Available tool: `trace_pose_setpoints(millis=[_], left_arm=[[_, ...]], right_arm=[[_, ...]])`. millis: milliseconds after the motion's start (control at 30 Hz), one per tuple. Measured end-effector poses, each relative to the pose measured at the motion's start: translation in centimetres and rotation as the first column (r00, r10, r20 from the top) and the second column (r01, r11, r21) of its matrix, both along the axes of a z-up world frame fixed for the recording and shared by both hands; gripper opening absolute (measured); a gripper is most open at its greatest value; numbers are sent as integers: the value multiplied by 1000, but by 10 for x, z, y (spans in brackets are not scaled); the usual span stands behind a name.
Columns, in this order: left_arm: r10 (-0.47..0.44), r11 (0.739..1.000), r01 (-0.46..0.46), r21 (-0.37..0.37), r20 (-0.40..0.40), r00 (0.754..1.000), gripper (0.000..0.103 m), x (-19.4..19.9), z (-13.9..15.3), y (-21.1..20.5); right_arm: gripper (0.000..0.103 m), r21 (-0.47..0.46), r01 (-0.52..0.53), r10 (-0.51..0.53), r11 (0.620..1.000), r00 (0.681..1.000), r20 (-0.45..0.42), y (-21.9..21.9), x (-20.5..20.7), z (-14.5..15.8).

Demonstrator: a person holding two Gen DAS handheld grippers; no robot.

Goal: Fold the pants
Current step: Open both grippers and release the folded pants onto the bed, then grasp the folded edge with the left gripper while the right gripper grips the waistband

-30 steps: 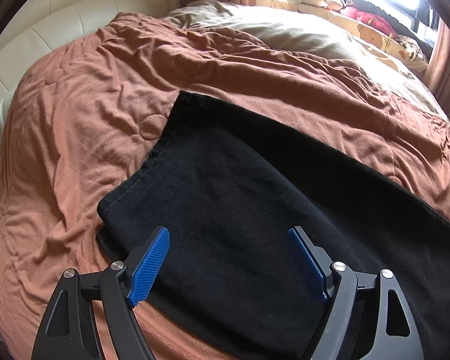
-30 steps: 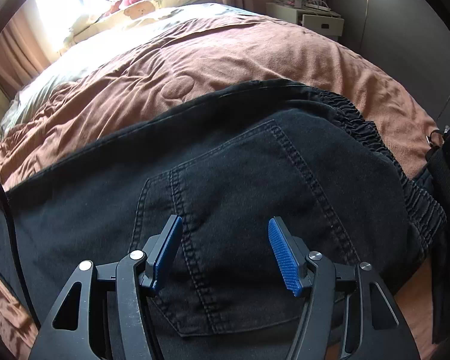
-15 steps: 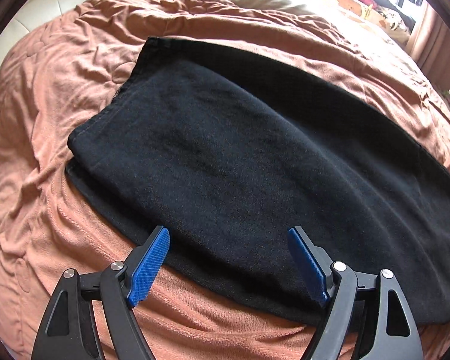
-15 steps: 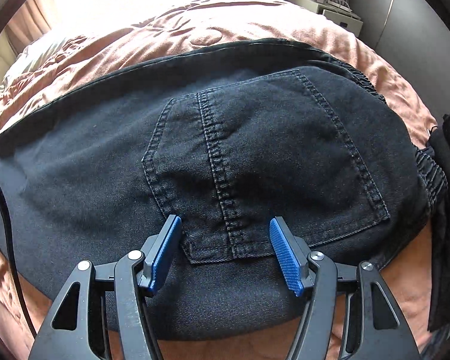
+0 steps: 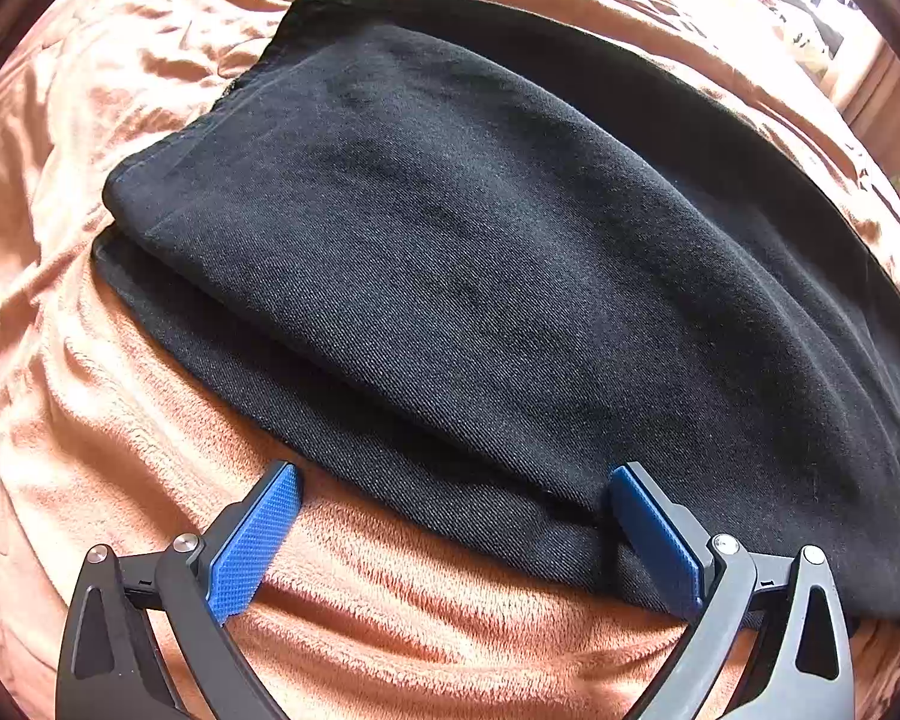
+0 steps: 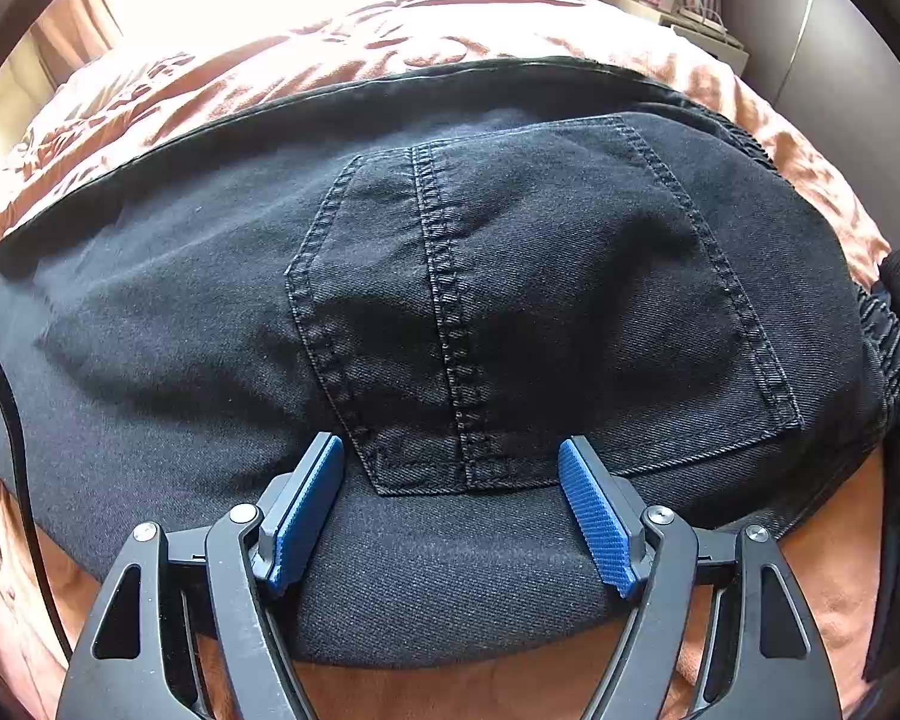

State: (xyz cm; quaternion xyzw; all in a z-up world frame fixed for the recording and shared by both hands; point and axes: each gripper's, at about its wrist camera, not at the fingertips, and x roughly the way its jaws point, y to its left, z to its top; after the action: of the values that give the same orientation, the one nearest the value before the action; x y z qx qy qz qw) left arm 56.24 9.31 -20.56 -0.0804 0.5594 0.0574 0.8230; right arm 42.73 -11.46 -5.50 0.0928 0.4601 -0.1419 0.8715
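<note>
Rumpled orange bedding (image 5: 120, 480) carried the black pants (image 5: 480, 252), already doubled leg on leg, long axis running across the bed's near edge. Left gripper (image 5: 450, 531) stood wide at the hem end, straddling the near edge; right gripper (image 6: 453, 507), also wide and empty, hovered over the pocket (image 6: 540, 300) end.
</note>
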Motion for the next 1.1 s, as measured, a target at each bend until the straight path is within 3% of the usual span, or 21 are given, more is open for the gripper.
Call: trace_pose_setpoints(millis=[133, 267, 367, 567, 700, 900, 1100], left_arm=[[-12, 1000, 11, 16, 57, 998, 71, -9, 18, 6], [61, 997, -56, -52, 110, 992, 47, -11, 33, 33], [115, 989, -101, -106, 133, 984, 44, -8, 40, 53], [171, 976, -148, -162, 139, 975, 40, 1, 38, 73], [193, 972, -174, -156, 121, 974, 40, 7, 31, 79], [224, 964, -208, -163, 89, 970, 41, 11, 16, 85], [232, 965, -213, -151, 122, 965, 41, 18, 10, 84]], right_arm=[[75, 24, -10, 9, 1000, 999, 46, 1, -18, 4], [75, 81, 1, -9, 997, 996, 92, -9, -44, 9], [67, 61, 2, -10, 998, 992, 125, -14, -62, 17], [66, 147, 75, -98, 986, 982, 159, -35, -94, 17], [66, 217, 109, -150, 970, 972, 183, -54, -116, 15], [66, 355, 141, -229, 924, 948, 219, -89, -137, 4], [66, 486, 134, -271, 864, 937, 223, -110, -133, -8]])
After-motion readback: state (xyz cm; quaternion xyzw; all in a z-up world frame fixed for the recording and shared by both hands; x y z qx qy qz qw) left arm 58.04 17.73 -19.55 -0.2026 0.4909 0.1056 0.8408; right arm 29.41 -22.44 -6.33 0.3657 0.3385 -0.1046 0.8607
